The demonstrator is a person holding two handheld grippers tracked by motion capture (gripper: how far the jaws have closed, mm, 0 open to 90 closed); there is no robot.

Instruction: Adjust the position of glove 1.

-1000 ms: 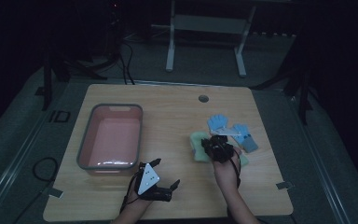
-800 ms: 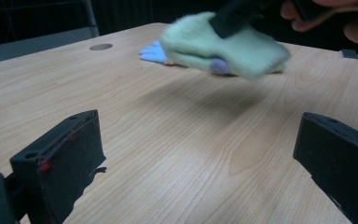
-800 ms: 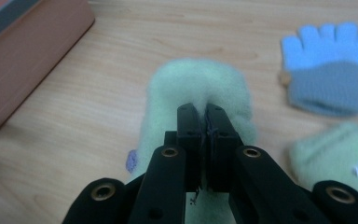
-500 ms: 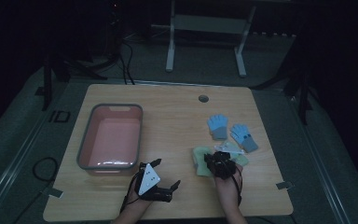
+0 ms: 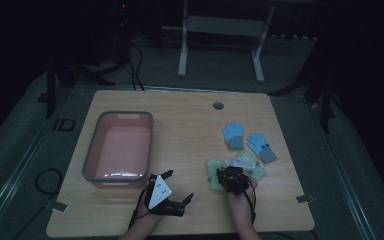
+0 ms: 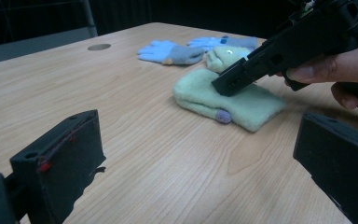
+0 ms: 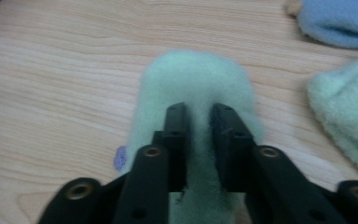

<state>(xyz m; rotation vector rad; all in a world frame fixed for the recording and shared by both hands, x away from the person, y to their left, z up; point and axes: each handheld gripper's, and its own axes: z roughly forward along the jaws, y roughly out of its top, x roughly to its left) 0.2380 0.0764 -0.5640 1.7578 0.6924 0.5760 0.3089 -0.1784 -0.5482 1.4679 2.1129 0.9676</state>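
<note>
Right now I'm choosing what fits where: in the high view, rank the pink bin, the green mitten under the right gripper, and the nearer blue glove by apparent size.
1. pink bin, clearly largest.
2. green mitten, partly covered by the right gripper.
3. blue glove, looks slightly smaller, though the covering makes that uncertain.

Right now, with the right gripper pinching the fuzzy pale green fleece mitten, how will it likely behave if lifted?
The fuzzy pale green fleece mitten will probably droop: it lies flat and limp on the wooden table. It looks light, being thin soft fabric. Slipping seems unlikely, since the right gripper has fleece bunched between nearly closed jaws and the fuzzy nap should catch.
</note>
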